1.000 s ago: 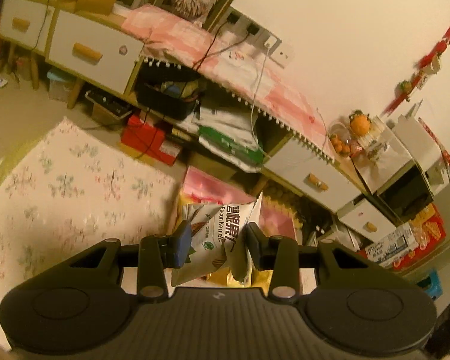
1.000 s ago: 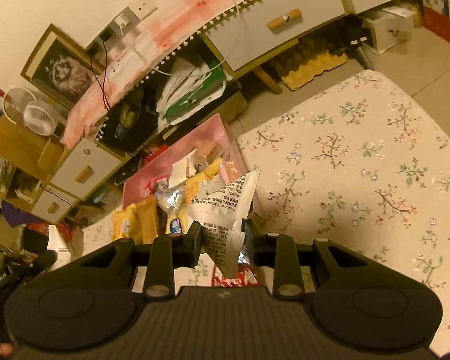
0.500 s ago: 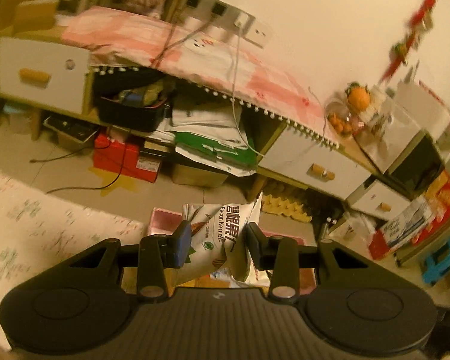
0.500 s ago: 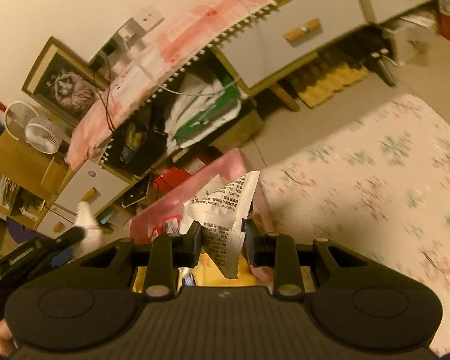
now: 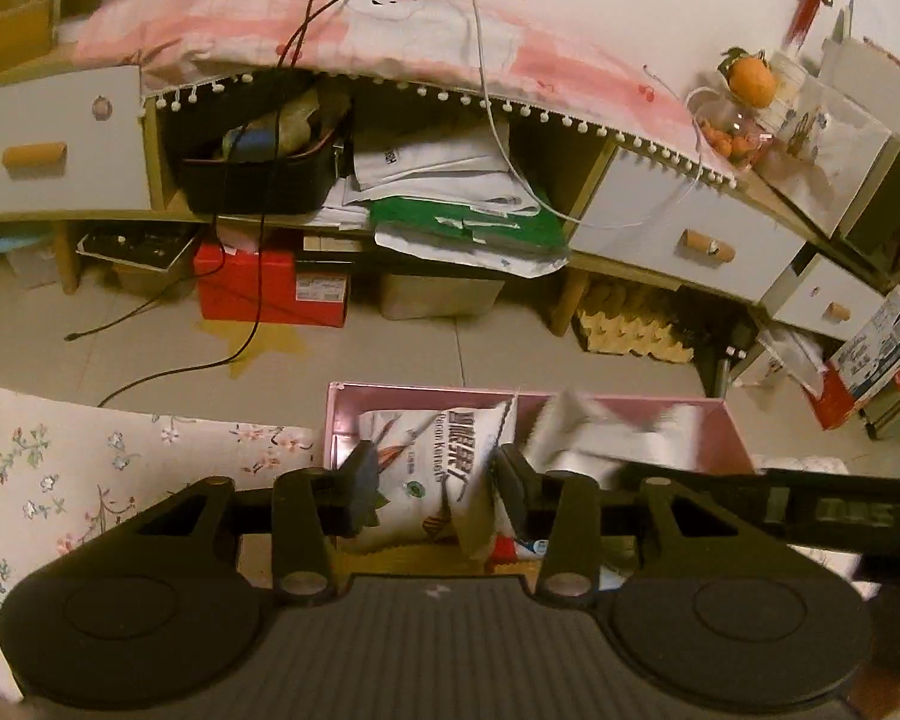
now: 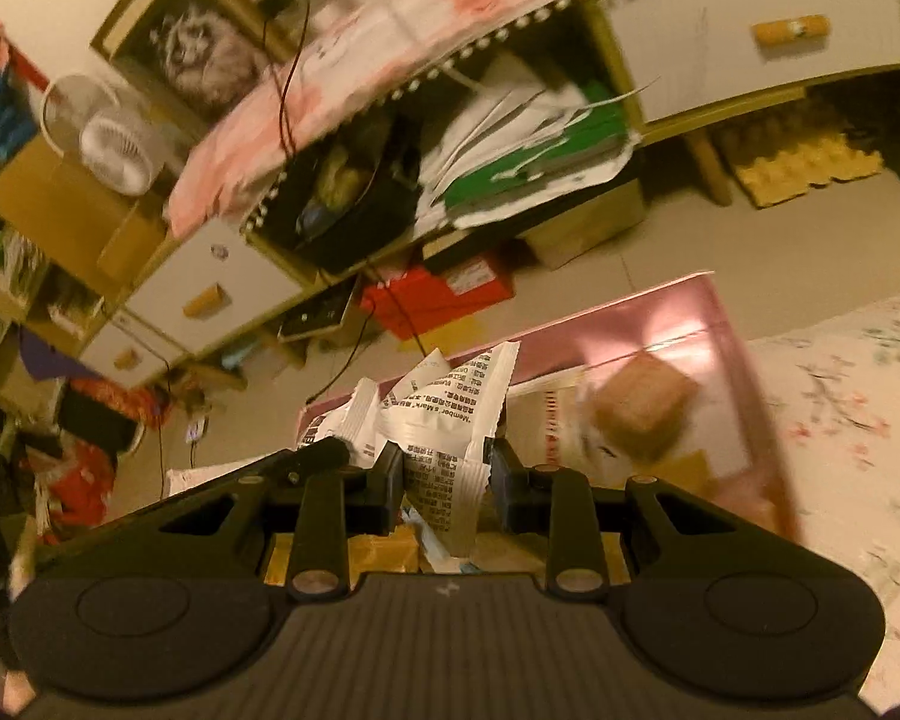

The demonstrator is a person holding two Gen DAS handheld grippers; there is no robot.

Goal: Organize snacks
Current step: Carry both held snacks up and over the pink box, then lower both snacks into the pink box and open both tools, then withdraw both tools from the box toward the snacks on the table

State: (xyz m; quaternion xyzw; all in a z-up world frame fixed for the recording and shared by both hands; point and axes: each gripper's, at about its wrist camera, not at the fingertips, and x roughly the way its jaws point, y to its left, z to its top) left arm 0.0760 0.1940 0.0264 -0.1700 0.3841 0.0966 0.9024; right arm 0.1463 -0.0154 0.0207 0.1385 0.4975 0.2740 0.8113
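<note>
My left gripper (image 5: 435, 477) hangs over the open pink box (image 5: 630, 401) with a white nut-kernel snack packet (image 5: 432, 456) between its pads. Its jaws are opening, and the packet still touches both pads. My right gripper (image 6: 447, 474) is shut on a crumpled white packet with black print (image 6: 450, 420), also above the pink box (image 6: 660, 306). In the left wrist view that second packet (image 5: 600, 432) is a white blur just right of my left gripper, with the right gripper's black body (image 5: 810, 510) behind it. The two grippers are close, side by side.
A brown packet (image 6: 642, 408) and other snacks lie in the box. A floral rug (image 5: 90, 450) borders the box. Behind stands a low cabinet (image 5: 690, 222) with drawers, a red carton (image 5: 270, 288) under it, and black cables (image 5: 168, 372) across the tiled floor.
Both grippers swung off the rug side to sit over the pink box and sank a little. The left jaws stand slightly wider around their packet. The right grip is unchanged.
</note>
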